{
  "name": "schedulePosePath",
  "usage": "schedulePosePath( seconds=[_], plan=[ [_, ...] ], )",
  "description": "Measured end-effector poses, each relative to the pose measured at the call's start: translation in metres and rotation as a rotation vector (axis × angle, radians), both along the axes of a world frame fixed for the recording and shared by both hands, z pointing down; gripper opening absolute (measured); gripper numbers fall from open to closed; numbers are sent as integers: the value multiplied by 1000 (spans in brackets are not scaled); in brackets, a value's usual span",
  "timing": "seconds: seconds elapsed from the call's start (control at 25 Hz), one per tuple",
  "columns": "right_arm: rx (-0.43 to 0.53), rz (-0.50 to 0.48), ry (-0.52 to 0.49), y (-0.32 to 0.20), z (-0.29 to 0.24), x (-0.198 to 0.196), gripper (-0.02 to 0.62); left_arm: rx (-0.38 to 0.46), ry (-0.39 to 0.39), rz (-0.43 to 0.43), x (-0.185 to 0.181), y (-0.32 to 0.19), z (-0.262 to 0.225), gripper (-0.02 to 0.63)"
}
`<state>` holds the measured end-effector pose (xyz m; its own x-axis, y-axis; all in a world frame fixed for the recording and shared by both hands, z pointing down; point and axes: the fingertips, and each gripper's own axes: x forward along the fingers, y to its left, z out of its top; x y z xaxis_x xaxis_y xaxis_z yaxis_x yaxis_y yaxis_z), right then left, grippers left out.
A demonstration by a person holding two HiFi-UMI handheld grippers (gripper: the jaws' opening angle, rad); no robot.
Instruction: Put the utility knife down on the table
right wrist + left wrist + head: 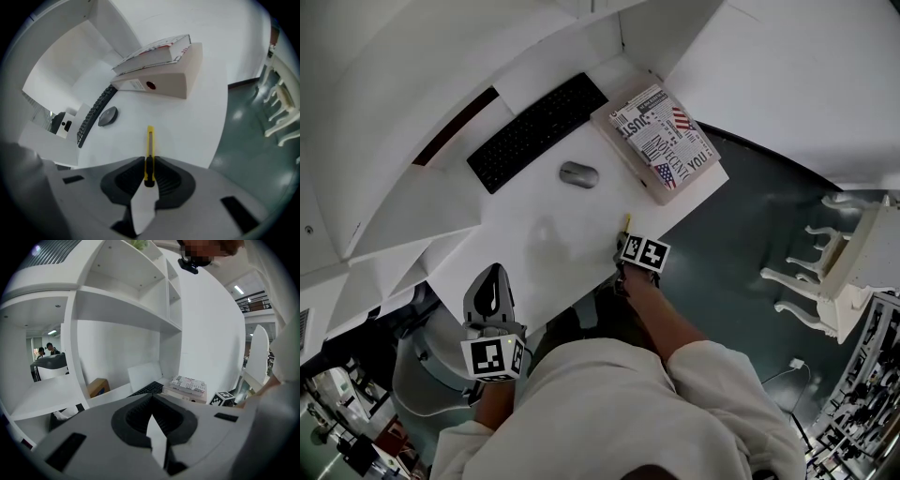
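Right gripper [149, 163] has its jaws clamped on the yellow utility knife [150, 143], gripping the handle near its rear end. The rest of the knife pokes straight out ahead of the jaws over the white table [187, 126]. Whether it touches the tabletop, I can't tell. Ahead and to the left of this gripper sits a grey mouse [108, 116], with a black keyboard [93, 115] just beyond it. Further ahead lies a printed book [154, 49], stacked on a beige binder [164, 82]. From the head view, the right gripper [643, 253] hangs at the table's near edge. Left gripper [152, 401] sits well apart to its left, jaws pressed together with nothing between them.
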<state>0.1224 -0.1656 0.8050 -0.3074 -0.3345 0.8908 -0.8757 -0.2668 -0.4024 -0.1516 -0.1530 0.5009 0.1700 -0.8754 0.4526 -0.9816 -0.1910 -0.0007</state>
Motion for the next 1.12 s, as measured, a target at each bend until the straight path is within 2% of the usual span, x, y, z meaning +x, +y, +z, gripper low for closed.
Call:
schedulePosePath(
  seconds=[0.76,1.12],
  plan=[
    [-44,-8,-25,-2,4,-3,71,-6,9,-37,-5,7,1,0],
    [-59,-10,-67,-2,4,-5,86,-5,22,-50,-3,9,1,0]
  ],
)
